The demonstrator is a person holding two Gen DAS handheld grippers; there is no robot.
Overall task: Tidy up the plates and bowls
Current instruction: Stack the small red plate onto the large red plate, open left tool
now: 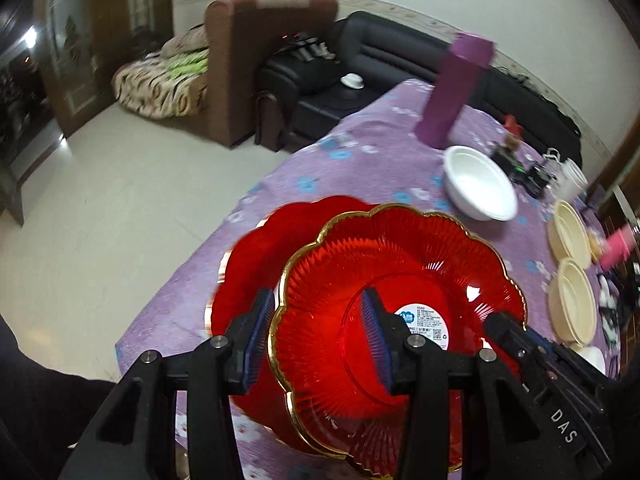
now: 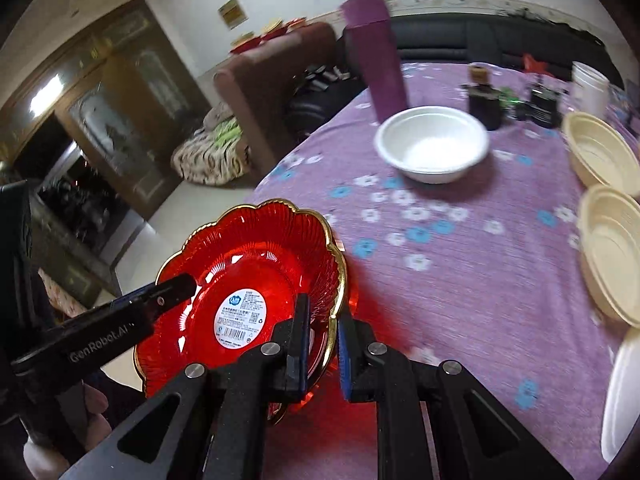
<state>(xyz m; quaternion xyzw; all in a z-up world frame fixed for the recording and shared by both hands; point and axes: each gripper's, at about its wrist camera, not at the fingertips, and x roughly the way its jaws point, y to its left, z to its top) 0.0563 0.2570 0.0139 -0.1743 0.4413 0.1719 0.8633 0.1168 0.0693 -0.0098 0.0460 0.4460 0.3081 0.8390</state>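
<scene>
A red scalloped plate with a gold rim [image 1: 400,280] [image 2: 248,264] is held above another red plate [image 1: 256,248] at the table's near corner. My left gripper [image 1: 316,340] is open, its fingers straddling the top plate's near rim, one pad outside and one inside. My right gripper [image 2: 323,336] is shut on the top plate's gold rim; its fingers [image 1: 516,340] show at the plate's right side in the left wrist view. A white bowl [image 1: 478,184] [image 2: 432,144] and two cream bowls [image 1: 570,232] [image 2: 600,152] sit further along the table.
A purple floral cloth [image 2: 460,272] covers the table. A tall purple flask [image 1: 452,92] [image 2: 378,56] stands behind the white bowl. Dark small items and a white cup [image 2: 588,84] crowd the far end. A white plate [image 2: 624,392] lies at the right edge. Floor drops off left.
</scene>
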